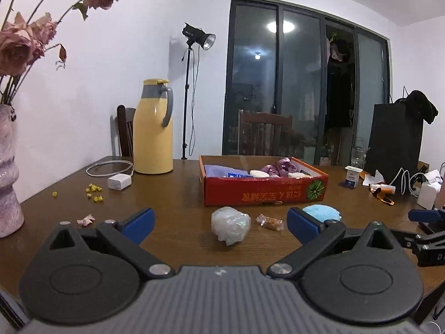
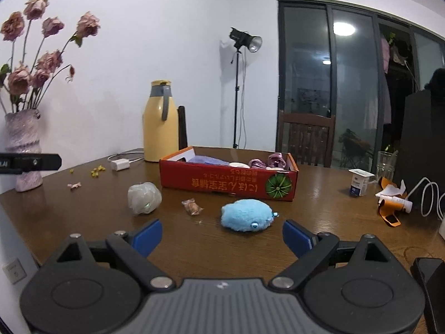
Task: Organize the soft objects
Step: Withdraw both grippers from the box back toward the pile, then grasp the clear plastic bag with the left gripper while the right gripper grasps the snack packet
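Note:
A red cardboard box sits mid-table with purple cloth and other soft items inside. In front of it lie a crumpled white plastic wad, a small wrapped candy and a blue plush toy. My left gripper is open, the white wad just ahead between its blue pads, untouched. My right gripper is open too, with the blue plush just beyond its fingertips. The right gripper's blue tip shows at the left view's right edge.
A yellow thermos jug and white charger with cable stand at back left, a pink vase of dried roses far left. A yogurt cup, glass, black bag and cables crowd the right.

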Demonstrator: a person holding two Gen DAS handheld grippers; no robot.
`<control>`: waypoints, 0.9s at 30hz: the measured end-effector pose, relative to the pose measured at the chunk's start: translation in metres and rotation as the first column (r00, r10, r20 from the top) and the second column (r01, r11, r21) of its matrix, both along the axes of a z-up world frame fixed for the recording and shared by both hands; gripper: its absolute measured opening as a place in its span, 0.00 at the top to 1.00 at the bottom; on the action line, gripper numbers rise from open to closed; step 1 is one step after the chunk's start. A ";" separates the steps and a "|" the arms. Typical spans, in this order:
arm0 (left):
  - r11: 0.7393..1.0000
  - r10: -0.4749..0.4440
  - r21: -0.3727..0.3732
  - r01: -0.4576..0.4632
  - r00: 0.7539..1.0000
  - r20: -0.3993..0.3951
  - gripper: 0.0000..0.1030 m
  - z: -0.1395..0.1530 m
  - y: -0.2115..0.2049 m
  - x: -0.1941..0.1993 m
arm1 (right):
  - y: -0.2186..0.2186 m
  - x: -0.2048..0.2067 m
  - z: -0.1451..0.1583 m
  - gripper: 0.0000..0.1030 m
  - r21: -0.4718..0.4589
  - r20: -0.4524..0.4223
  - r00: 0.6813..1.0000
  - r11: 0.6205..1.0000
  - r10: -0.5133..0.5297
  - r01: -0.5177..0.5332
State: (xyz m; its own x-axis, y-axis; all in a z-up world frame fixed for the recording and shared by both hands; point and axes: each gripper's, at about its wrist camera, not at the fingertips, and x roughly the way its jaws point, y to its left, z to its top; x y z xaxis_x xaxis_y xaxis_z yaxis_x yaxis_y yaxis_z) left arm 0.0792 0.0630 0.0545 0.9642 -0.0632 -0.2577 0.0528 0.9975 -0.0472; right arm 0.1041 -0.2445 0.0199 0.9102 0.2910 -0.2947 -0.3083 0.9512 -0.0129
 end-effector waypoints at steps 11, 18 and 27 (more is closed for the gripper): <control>0.999 0.035 -0.007 -0.036 0.995 -0.089 0.00 -0.017 0.007 0.037 | 0.013 0.033 -0.015 0.11 -0.014 -0.037 0.999 1.000 0.013 -0.014; 0.999 0.030 -0.029 -0.034 0.991 -0.131 0.00 -0.024 0.003 0.078 | 0.023 0.069 -0.017 0.15 -0.019 -0.065 0.997 0.999 0.043 -0.045; 1.000 -0.002 -0.004 0.001 0.985 -0.173 0.01 -0.045 -0.016 0.145 | 0.027 0.135 -0.015 0.19 -0.011 -0.101 0.994 0.999 0.039 -0.040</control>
